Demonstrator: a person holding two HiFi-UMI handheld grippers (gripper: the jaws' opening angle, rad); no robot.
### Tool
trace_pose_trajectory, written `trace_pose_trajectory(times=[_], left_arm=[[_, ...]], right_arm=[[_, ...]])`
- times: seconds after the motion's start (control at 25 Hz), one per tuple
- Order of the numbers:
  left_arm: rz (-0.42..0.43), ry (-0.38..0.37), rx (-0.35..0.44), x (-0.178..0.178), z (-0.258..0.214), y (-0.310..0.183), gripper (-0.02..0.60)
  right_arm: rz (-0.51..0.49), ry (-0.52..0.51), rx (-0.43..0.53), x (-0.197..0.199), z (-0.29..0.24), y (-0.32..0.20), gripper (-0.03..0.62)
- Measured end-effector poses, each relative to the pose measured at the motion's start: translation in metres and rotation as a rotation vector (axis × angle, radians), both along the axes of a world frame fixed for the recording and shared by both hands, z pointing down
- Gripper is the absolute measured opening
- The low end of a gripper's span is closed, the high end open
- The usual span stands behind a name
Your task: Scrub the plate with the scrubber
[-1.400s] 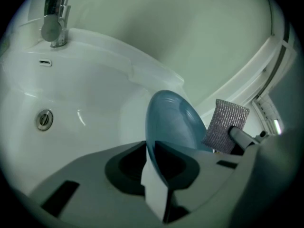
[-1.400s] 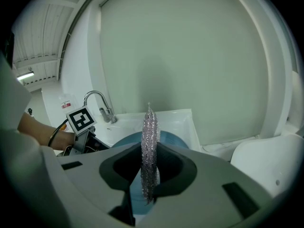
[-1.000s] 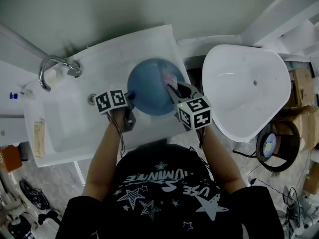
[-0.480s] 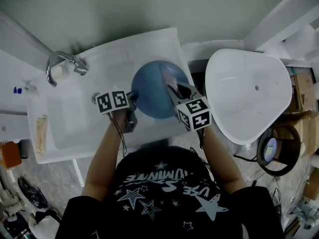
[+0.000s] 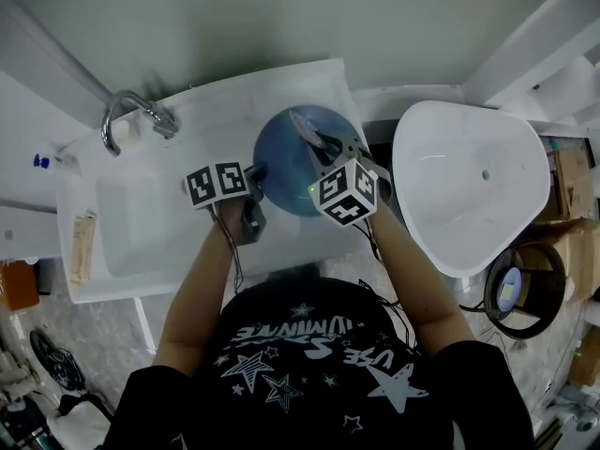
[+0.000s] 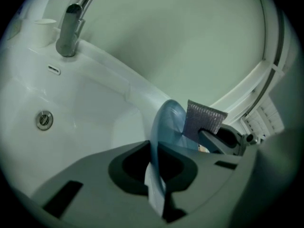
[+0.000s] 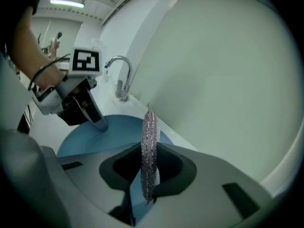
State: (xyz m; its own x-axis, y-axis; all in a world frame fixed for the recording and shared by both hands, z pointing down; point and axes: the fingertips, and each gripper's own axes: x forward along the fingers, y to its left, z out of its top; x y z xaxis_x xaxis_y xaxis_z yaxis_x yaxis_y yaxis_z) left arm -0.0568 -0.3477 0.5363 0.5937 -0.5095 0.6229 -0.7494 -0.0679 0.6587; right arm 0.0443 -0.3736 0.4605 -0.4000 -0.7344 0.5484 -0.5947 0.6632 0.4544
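A round blue plate (image 5: 292, 172) is held over the right end of the white sink (image 5: 141, 242). My left gripper (image 5: 255, 172) is shut on its left rim; in the left gripper view the plate (image 6: 167, 122) stands edge-on between the jaws. My right gripper (image 5: 323, 148) is shut on a silvery mesh scrubber (image 5: 311, 127), which lies over the plate's far half. The right gripper view has the scrubber (image 7: 149, 137) edge-on in the jaws, above the plate (image 7: 95, 134), with the left gripper (image 7: 97, 122) clamped on the far rim. From the left gripper view the scrubber (image 6: 204, 119) stands beside the plate's face.
A chrome faucet (image 5: 131, 115) rises at the sink's back left, and a drain (image 6: 43, 120) sits in the basin. A large white tub (image 5: 469, 186) stands to the right. Boxes and a round basket (image 5: 520, 275) lie on the floor at far right.
My right gripper has rolled and shifted left and farther onto the plate, carrying the scrubber toward the far rim. The left gripper and plate have risen a little.
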Motion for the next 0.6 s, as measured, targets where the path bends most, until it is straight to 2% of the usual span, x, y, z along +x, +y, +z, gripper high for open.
trace_pose_trajectory(times=[0.2, 0.36, 0.48, 0.6], left_arm=[[0.009, 0.003, 0.008, -0.002, -0.009, -0.002, 0.029], [0.018, 0.032, -0.002, -0.002, -0.011, 0.000, 0.029], [0.017, 0.059, -0.001, -0.004, -0.014, -0.001, 0.029], [0.035, 0.051, 0.006, -0.005, -0.018, -0.001, 0.029]], right_arm=[[-0.023, 0.212, 0.050, -0.012, 0.008, -0.014, 0.081], [-0.062, 0.359, 0.079, -0.025, 0.017, -0.015, 0.081], [-0.127, 0.466, 0.100, -0.035, 0.028, -0.009, 0.081], [-0.183, 0.549, 0.130, -0.040, 0.035, -0.004, 0.083]])
